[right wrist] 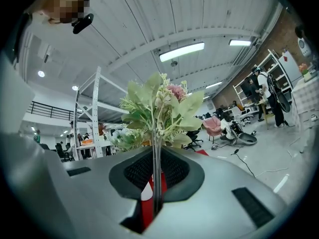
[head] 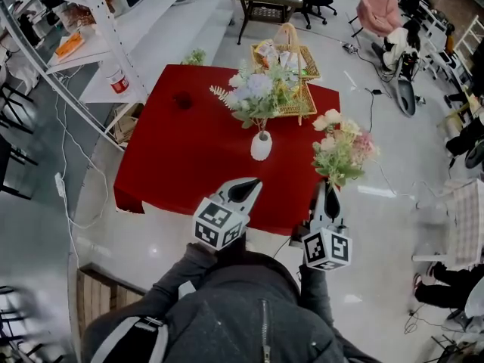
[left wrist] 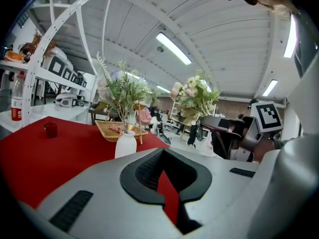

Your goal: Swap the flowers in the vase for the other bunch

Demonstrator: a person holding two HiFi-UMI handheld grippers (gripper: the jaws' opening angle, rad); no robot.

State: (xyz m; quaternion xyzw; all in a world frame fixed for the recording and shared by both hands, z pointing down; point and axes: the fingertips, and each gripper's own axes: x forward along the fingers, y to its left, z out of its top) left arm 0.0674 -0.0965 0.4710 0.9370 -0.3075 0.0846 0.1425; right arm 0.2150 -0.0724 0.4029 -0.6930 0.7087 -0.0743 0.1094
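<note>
Pink-and-cream bunch [head: 344,148] is held upright just right of the red counter [head: 174,157], its stems clamped in the nearly closed right tool [head: 326,186]. The white vase [head: 261,146] on the counter holds a pale bunch [head: 257,93], with a wicker basket [head: 299,97] behind it. The left tool [head: 243,190] is fully closed and empty.

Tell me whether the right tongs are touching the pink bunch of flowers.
Touching. The right gripper view shows the right tongs closed on the stems of that bunch, which run straight up between them.
</note>
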